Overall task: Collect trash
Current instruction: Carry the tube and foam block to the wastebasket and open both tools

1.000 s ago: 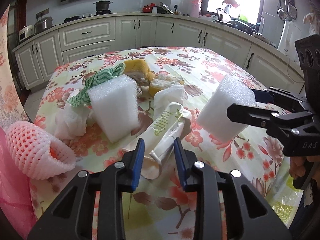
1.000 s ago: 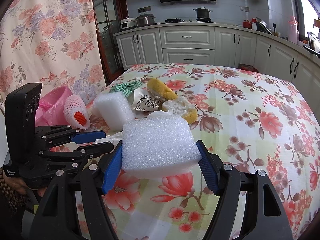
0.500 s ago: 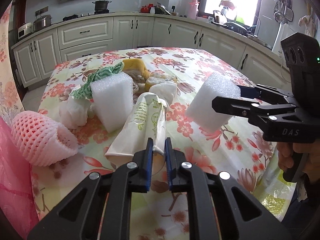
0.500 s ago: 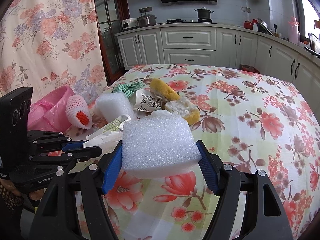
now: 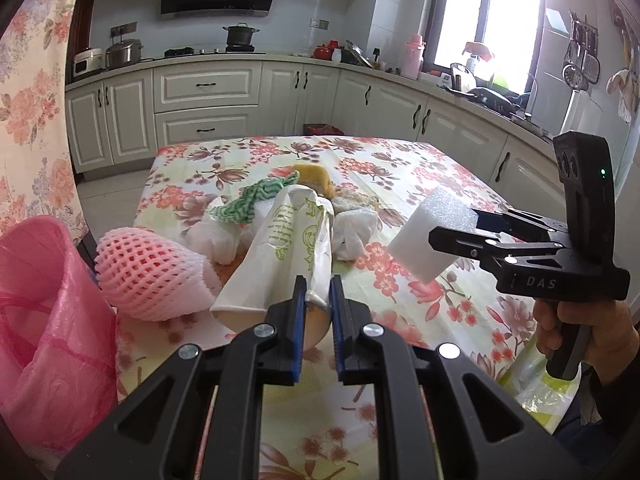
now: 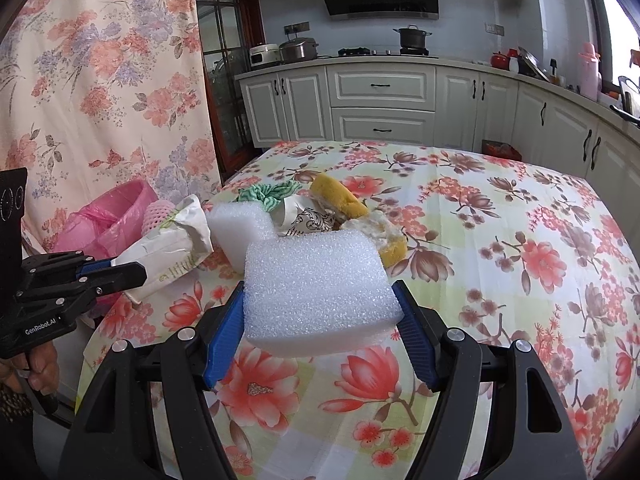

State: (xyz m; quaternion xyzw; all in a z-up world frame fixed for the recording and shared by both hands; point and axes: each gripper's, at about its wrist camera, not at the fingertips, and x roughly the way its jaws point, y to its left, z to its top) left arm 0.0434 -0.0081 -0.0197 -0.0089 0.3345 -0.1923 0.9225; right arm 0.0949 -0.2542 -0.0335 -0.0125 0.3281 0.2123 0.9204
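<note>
My left gripper (image 5: 318, 292) is shut on a crumpled white paper bag with green print (image 5: 280, 248), lifted off the table; it also shows in the right wrist view (image 6: 168, 244). My right gripper (image 6: 320, 312) is shut on a white foam block (image 6: 316, 284), held above the floral tablecloth (image 6: 500, 280); the block also shows in the left wrist view (image 5: 432, 236). A pink trash bag (image 5: 44, 320) hangs open at the table's left edge. A pink foam fruit net (image 5: 152, 276) lies next to it.
On the table lie a second white foam block (image 6: 236, 228), a green-white cloth (image 5: 256, 200), yellow sponges (image 6: 336, 200), a printed wrapper (image 6: 308, 220) and white tissue wads (image 5: 352, 232). Kitchen cabinets (image 6: 380, 108) stand behind; a floral curtain (image 6: 100, 80) hangs left.
My left gripper closed on the paper bag and lifted it up and toward the pink bag. My right gripper kept hold of the foam block, nearly still.
</note>
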